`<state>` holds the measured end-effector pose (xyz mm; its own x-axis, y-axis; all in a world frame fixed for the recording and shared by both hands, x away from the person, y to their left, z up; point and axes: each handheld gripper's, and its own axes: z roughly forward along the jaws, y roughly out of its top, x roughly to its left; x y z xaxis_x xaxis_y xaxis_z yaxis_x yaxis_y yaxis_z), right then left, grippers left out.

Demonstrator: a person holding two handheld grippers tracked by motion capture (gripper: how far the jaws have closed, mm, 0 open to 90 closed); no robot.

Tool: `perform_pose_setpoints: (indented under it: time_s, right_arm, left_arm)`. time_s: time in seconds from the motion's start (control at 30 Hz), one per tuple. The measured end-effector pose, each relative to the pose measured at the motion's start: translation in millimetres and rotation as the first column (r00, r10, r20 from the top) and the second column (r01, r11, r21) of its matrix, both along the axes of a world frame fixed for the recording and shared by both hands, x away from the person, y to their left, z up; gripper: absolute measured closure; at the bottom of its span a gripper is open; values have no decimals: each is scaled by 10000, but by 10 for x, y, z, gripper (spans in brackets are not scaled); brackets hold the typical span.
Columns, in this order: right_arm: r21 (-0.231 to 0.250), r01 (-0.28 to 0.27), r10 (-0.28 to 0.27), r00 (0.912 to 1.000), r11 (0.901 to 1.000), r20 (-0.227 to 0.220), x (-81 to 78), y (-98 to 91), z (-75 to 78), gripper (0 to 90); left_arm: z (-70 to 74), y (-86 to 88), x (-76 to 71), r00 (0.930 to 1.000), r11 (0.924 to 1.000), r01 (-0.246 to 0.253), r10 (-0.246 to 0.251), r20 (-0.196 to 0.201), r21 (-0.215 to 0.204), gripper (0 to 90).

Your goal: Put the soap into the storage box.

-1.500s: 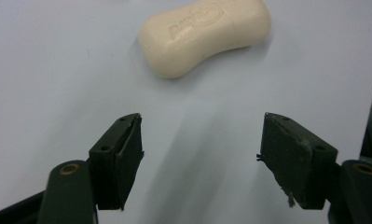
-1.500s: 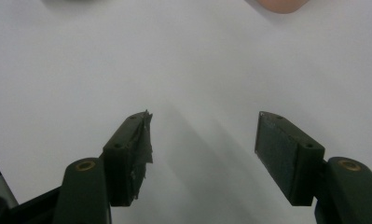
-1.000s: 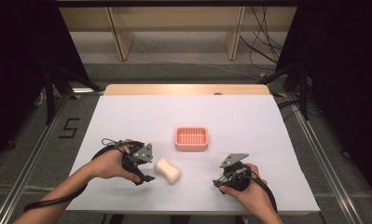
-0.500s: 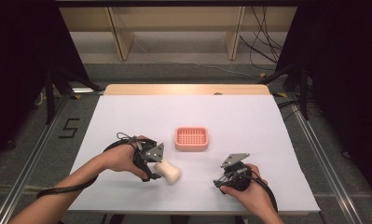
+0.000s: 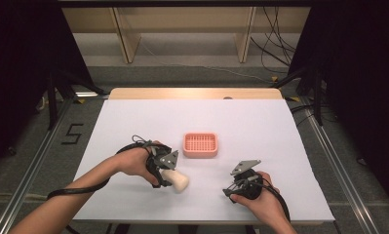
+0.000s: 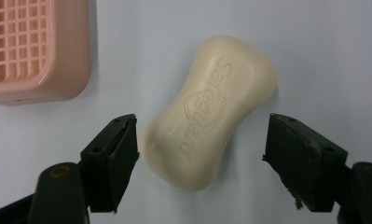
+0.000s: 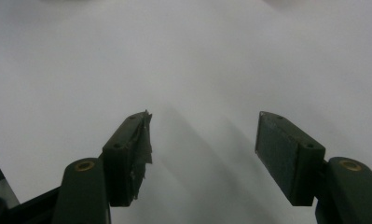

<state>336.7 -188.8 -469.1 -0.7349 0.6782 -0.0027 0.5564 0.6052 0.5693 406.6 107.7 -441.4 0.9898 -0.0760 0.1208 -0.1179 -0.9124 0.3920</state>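
A cream bar of soap [image 6: 210, 107] lies flat on the white table, also in the high view as the soap [image 5: 178, 181] at front centre-left. My left gripper [image 6: 202, 158] is open, its jaws straddling the near end of the bar without touching it; in the high view the left gripper [image 5: 164, 168] sits just above the soap. A pink slotted soap dish [image 5: 200, 145] stands behind it, and its corner [image 6: 34, 51] shows in the left gripper view. My right gripper [image 7: 202, 149] is open over bare table; in the high view the right gripper [image 5: 241, 183] is at the front right.
The white table sheet [image 5: 260, 126] is bordered by a wooden strip [image 5: 197, 93] at the far edge. Metal rails [image 5: 328, 151] run along both sides of the table. Cables trail from both grippers toward the front edge.
My left gripper has moved right and forward, coming over the soap so the bar now lies between its open jaws. The right gripper has stayed in place.
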Motion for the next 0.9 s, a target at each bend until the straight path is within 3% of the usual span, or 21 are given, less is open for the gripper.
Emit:
perform_pose_setpoints:
  time_s: [0.57, 0.8, 0.9]
  right_arm:
    - [-31, -177, 176, 9994, 9998, -289, -1, 3, 13, 361]
    - [-73, 16, -19, 9994, 10000, -356, -3, 20, 3, 361]
    - [-164, -57, 52, 9996, 9998, -276, 3, 17, -1, 361]
  left_arm:
    - [-77, -101, 34, 9983, 9969, 589, -586, -80, 514, 255]
    - [-110, -135, 39, 9981, 9978, 568, -560, -241, 343, 253]
    - [-113, -149, 55, 9974, 9962, 707, -698, -173, 518, 253]
